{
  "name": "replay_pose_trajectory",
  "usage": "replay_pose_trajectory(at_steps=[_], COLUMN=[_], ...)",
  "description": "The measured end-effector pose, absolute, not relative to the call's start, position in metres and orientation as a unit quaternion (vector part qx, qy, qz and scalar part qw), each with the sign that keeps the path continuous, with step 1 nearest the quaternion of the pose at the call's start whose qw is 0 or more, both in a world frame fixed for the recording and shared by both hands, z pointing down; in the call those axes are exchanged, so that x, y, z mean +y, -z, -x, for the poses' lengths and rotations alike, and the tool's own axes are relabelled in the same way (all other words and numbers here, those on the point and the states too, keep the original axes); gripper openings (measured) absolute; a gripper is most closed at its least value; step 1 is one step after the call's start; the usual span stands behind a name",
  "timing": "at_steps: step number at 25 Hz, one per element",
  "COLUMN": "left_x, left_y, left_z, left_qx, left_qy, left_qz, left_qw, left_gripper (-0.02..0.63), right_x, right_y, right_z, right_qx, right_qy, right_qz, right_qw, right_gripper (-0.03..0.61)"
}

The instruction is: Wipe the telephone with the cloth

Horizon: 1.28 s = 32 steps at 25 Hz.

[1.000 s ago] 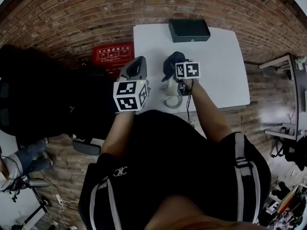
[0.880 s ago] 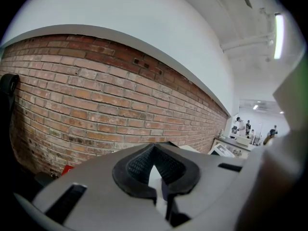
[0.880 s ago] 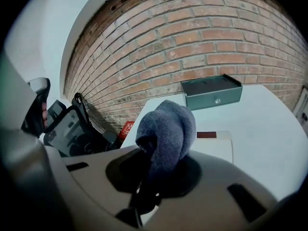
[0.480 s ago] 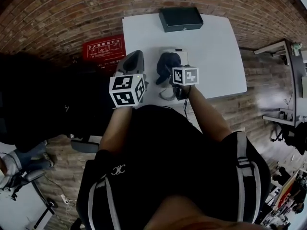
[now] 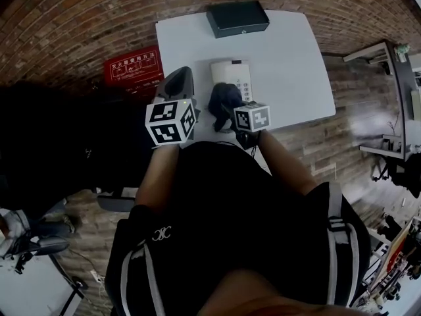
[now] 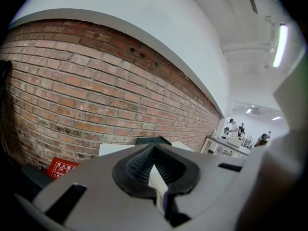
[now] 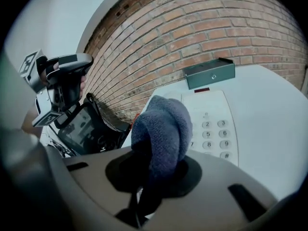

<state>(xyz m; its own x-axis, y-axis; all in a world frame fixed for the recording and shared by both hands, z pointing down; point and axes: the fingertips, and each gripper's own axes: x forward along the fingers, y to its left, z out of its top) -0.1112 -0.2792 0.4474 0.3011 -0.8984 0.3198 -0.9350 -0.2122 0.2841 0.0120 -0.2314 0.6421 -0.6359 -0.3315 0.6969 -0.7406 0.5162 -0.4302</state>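
Note:
The white telephone lies on the white table; its keypad faces up. My right gripper is shut on a dark blue cloth, which bulges out of the jaws over the phone's near end. The cloth covers the phone's left side in the right gripper view. My left gripper hangs left of the phone by the table's left edge, shut with nothing in it, its pads meeting at the tips. The near end of the phone is hidden by the cloth and the right gripper.
A black box sits at the table's far edge behind the phone. A red sign leans at the foot of the brick wall, left of the table. Dark chairs stand on the left. Bare tabletop lies right of the phone.
The right gripper and cloth have drawn back toward me along the phone, uncovering the keypad end. The left gripper has stayed beside the phone.

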Motion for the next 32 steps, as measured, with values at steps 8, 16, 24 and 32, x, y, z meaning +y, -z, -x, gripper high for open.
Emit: replay_pose_trajectory(at_steps=[8, 16, 24, 32], left_x=[-0.276, -0.272, -0.269, -0.266], left_y=[-0.450, -0.448, -0.451, -0.454], left_z=[0.102, 0.100, 0.098, 0.100], left_qx=[-0.584, -0.585, -0.591, -0.591], left_qy=[-0.056, -0.057, -0.057, -0.058], left_qz=[-0.781, -0.781, -0.776, -0.774], left_qw=[0.212, 0.212, 0.215, 0.221], left_gripper=[-0.005, -0.005, -0.005, -0.005], right_x=[-0.205, -0.204, -0.217, -0.219], right_y=[-0.665, -0.674, -0.669, -0.669], right_z=[-0.035, -0.057, -0.062, -0.059], right_qx=[-0.803, -0.789, -0.811, -0.814], right_qy=[-0.442, -0.419, -0.341, -0.323], right_qz=[-0.308, -0.341, -0.333, -0.336], right_qw=[0.255, 0.294, 0.338, 0.347], right_gripper=[0.057, 0.049, 0.043, 0.043])
